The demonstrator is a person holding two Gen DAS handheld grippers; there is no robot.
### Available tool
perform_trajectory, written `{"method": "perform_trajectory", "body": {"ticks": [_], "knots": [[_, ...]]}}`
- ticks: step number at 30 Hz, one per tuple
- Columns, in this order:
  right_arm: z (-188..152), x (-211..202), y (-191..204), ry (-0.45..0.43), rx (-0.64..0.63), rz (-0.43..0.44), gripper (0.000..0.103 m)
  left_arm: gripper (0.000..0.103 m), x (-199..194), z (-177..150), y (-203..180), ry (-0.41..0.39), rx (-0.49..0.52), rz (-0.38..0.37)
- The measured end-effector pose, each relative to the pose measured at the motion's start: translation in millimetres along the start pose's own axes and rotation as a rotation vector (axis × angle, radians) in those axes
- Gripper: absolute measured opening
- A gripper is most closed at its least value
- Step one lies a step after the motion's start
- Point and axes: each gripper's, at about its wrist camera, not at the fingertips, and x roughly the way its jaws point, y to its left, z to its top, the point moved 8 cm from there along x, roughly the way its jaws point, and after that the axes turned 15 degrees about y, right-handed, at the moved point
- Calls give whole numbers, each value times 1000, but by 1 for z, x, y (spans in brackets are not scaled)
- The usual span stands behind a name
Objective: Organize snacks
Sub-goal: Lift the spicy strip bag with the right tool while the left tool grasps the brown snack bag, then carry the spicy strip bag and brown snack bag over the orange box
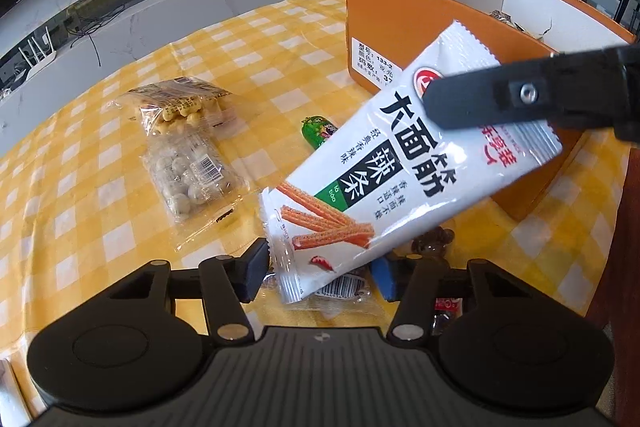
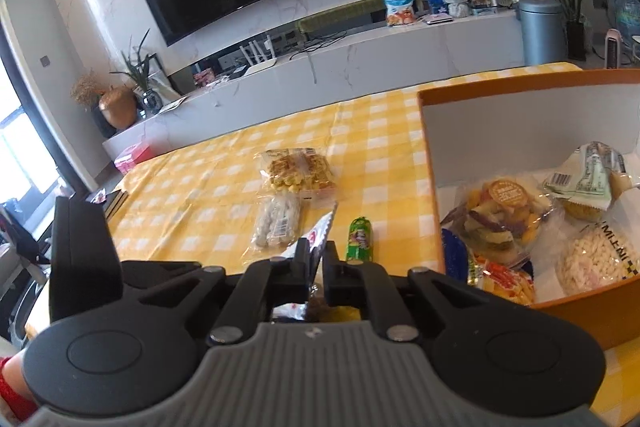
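My right gripper (image 2: pixel 316 267) is shut on a white spicy-strip snack packet (image 1: pixel 392 163) and holds it in the air, tilted, in front of the orange box (image 1: pixel 400 23). In the left wrist view one right finger (image 1: pixel 500 99) lies across the packet's upper end. In the right wrist view only the packet's edge (image 2: pixel 320 233) shows between the pads. My left gripper (image 1: pixel 320 273) is open just below the packet's lower end, not gripping it. A small brown packet with a barcode (image 1: pixel 344 291) lies on the cloth between its fingers.
On the yellow checked tablecloth (image 1: pixel 120 227) lie a clear bag of yellow beans (image 1: pixel 180 107), a clear bag of pale round snacks (image 1: pixel 188 179) and a small green packet (image 1: pixel 318 131). The orange box (image 2: pixel 428 155) holds several snack bags (image 2: pixel 504 219).
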Motion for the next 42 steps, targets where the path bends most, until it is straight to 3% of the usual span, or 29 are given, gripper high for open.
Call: {"method": "perform_trajectory", "body": {"ticks": [9,16,20,27,29,34,42], "knots": [[-1,17,9,52,-16,58,11,61,0,0,-1,0,5,7],[-1,20,8,68,-7,86,1,70,3,0,1,12,6,-3],[5,7,8,22,-17,84,0,73,8,-1,0,26,12,6],[19,-13,-4,-31,-9,46,0,58,6,-1,3,30,-20,-7],[21,-19,-9,-44,-3,40,0,53,3,0,6,21,-44,-10],[26,-33,-17,-87,-1,27,0,51,-18,4,17,-36,-106,22],[34,-64,-25,-175,4,31,0,50,-90,21,21,-171,-142,102]]}}
